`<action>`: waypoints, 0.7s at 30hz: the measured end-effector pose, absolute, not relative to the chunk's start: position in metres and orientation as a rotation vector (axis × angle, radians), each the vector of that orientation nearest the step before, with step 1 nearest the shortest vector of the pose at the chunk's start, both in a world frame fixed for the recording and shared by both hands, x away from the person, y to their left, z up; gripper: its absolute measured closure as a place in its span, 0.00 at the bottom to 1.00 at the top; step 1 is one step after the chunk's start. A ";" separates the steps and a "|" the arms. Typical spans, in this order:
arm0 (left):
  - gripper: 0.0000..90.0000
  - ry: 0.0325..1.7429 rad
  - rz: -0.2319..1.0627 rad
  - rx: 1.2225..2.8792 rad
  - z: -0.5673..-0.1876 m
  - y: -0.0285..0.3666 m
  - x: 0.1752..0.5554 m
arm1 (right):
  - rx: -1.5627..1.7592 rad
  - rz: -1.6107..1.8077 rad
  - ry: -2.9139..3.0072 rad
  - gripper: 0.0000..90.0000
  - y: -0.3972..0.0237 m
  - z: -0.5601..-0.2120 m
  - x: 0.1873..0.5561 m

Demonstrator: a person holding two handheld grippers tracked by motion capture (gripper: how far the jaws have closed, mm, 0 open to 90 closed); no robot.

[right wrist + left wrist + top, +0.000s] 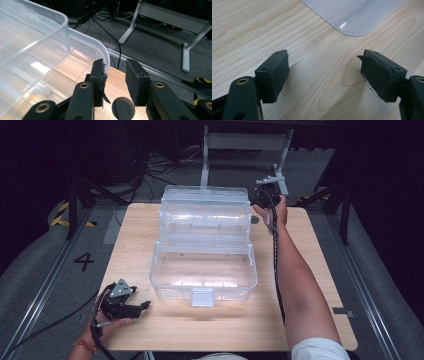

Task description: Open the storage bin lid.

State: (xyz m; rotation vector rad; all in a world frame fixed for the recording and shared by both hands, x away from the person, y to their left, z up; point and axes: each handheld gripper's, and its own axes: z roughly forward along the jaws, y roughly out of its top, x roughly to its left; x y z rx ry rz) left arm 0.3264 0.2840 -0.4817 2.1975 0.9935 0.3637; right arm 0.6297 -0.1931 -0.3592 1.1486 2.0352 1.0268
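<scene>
A clear plastic tiered box (204, 245) stands open in the middle of the wooden table (220, 325), its lid tilted up at the back and its latch (202, 296) facing the front edge. My left gripper (145, 306) rests at the table's front left, open, jaws pointing at the box. In the left gripper view the gripper (324, 65) has bare wood between its jaws and the box corner (354, 15) just ahead. My right gripper (260, 195) is held at the box's back right corner. Its jaws (116, 67) stand a little apart with nothing between them, beside the rounded lid rim (106, 56).
A small dark round disc (122, 107) sits in the table top under the right gripper. Behind the table are a white metal stand (245, 142), floor cables (150, 170) and yellow-black tape (62, 217). A floor rail (45, 280) runs along the left.
</scene>
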 end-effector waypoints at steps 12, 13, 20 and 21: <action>0.26 0.995 0.363 2.196 -0.482 0.284 0.326 | 1.073 1.041 2.065 0.74 -0.207 -0.349 0.597; 0.26 0.995 0.363 2.196 -0.482 0.284 0.326 | 1.073 1.041 2.065 0.74 -0.207 -0.349 0.597; 0.26 0.995 0.363 2.195 -0.482 0.284 0.326 | 1.008 1.021 2.107 0.72 -0.216 -0.346 0.569; 0.26 0.995 0.363 2.196 -0.482 0.284 0.326 | 0.999 1.018 2.112 0.71 -0.217 -0.346 0.565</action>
